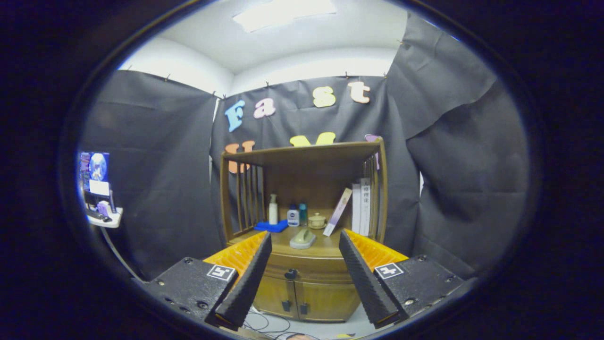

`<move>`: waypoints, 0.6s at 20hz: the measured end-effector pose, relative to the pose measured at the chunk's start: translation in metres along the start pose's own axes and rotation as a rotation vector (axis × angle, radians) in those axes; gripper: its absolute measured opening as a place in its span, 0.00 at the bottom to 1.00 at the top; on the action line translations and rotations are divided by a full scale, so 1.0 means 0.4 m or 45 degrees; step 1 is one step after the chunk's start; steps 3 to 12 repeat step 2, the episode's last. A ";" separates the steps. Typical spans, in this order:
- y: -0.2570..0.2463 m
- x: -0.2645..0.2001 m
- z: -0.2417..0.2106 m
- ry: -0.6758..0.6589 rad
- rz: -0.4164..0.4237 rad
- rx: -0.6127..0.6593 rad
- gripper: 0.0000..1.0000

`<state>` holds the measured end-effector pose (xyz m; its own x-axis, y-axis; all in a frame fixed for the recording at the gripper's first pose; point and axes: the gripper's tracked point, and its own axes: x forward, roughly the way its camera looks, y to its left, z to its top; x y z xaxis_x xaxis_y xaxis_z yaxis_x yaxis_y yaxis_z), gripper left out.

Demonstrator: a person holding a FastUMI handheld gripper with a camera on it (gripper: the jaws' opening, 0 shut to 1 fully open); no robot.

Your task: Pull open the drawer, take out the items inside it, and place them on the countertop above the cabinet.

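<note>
A wooden cabinet (302, 288) with a shelf hutch stands ahead against the booth wall. Its drawer (306, 270) is closed, with a dark knob (291, 273) on its front between my fingers and some way beyond them. My gripper (305, 241) is open, with nothing between its fingers. The countertop (325, 245) above the drawer carries a pale green oblong object (303, 239), a blue cloth (271, 226), a white pump bottle (273, 209), two small bottles (293, 216) and a small lidded jar (316, 220). What is in the drawer is hidden.
Books (361, 205) lean and stand at the right of the shelf. Two lower cabinet doors (302, 297) with dark handles sit under the drawer. Cables (264, 323) lie on the floor in front. A monitor on a small white stand (96, 182) is far left.
</note>
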<state>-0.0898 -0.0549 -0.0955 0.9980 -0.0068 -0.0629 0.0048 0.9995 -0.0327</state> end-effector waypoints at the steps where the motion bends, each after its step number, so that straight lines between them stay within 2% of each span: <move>1: -0.014 -0.021 0.007 -0.019 -0.005 -0.005 0.93; 12: -0.022 -0.037 0.014 -0.033 -0.011 -0.017 0.93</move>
